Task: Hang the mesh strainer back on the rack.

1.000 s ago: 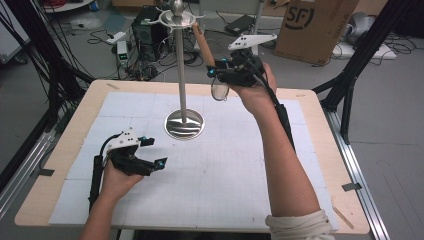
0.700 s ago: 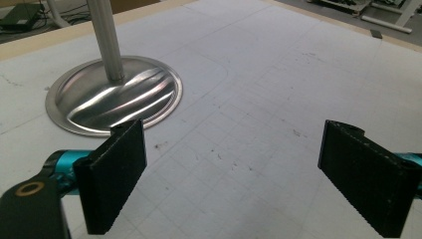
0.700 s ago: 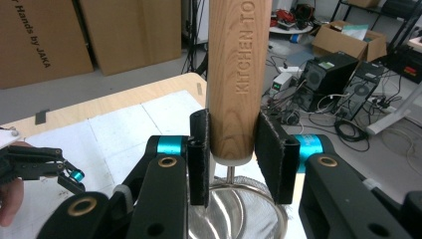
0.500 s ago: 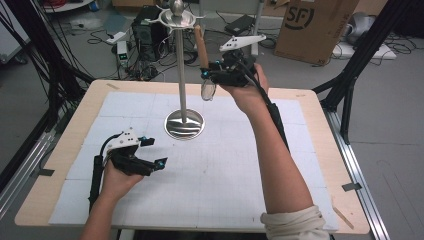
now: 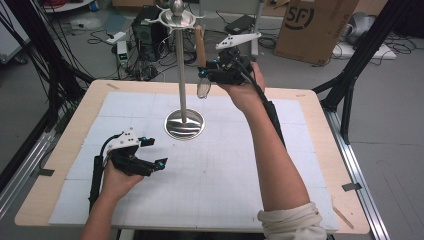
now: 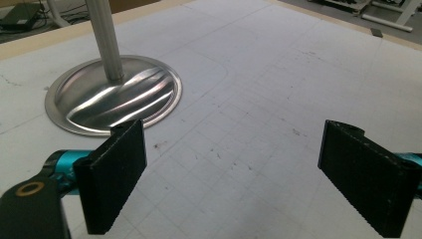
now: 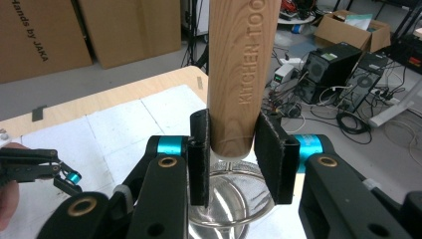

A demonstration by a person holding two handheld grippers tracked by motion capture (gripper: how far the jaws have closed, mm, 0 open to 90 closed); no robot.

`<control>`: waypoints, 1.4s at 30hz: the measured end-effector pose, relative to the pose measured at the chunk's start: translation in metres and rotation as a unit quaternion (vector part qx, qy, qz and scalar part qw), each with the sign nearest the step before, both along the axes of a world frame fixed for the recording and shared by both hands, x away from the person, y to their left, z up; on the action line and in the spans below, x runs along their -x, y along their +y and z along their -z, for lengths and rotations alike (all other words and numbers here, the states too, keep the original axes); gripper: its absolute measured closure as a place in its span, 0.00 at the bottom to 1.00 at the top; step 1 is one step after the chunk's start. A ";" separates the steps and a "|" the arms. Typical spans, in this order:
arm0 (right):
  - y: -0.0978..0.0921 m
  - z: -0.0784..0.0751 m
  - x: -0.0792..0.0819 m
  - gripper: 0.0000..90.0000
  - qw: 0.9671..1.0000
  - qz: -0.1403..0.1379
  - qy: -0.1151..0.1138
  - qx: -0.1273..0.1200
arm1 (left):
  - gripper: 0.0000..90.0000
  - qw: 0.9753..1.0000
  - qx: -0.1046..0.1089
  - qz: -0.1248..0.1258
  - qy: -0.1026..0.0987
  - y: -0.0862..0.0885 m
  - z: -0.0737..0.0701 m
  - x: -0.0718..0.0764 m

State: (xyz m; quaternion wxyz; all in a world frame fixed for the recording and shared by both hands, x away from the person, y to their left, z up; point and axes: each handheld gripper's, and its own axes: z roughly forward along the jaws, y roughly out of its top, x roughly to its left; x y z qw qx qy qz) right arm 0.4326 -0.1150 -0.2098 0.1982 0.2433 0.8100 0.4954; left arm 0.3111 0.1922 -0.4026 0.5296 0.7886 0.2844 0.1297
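A metal stand has its round base (image 5: 184, 125) on the white gridded mat, a thin pole (image 5: 182, 75) and a hook disc (image 5: 176, 19) on top. My right gripper (image 5: 202, 74) is raised just right of the pole, shut on a wooden-handled strainer. The wooden handle (image 7: 236, 74) stands upright between the jaws of the right gripper (image 7: 234, 154), and the mesh bowl (image 7: 234, 199) hangs below. My left gripper (image 5: 156, 152) rests low on the mat, front left of the base, open and holding nothing. The left gripper (image 6: 244, 169) faces the base (image 6: 114, 94).
Behind the table the floor holds computer towers (image 5: 147, 22), cables and a cardboard box (image 5: 312, 25). Black frame posts (image 5: 350, 85) stand at the right and left sides. The mat (image 5: 220, 190) lies on a wooden table.
My right gripper has carried the strainer up and to the left, closer to the stand's pole and top. The left gripper has stayed put.
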 end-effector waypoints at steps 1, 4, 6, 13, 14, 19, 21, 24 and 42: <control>0.001 -0.001 0.000 0.76 1.000 0.001 0.001 0.002 | 0.14 1.000 -0.001 0.000 0.001 0.000 0.000 0.000; 0.002 -0.002 -0.003 0.76 1.000 0.000 -0.006 0.006 | 0.14 1.000 -0.001 0.002 0.002 0.000 0.000 0.000; 0.003 -0.003 -0.003 0.76 1.000 0.002 -0.004 0.006 | 0.14 1.000 -0.001 0.001 0.002 0.000 0.000 0.000; 0.006 -0.001 -0.004 0.76 1.000 0.006 0.000 0.006 | 0.14 1.000 -0.001 0.001 0.001 0.000 0.000 0.001; 0.006 -0.002 -0.004 0.76 1.000 0.006 0.002 0.007 | 0.14 1.000 -0.001 0.000 0.002 0.000 0.000 0.001; 0.006 -0.002 -0.003 0.61 1.000 0.010 -0.001 0.003 | 0.14 1.000 0.000 0.000 0.002 0.000 0.000 0.001; 0.003 -0.002 -0.001 0.60 1.000 0.010 -0.003 0.001 | 0.14 1.000 -0.001 0.001 0.002 0.000 0.000 0.001; -0.002 -0.003 0.004 0.58 1.000 0.010 -0.008 0.002 | 0.14 1.000 -0.002 0.003 0.002 -0.001 0.000 0.000; -0.047 0.016 0.040 0.50 1.000 -0.003 -0.017 -0.015 | 0.14 1.000 -0.003 0.003 0.001 -0.002 -0.001 0.002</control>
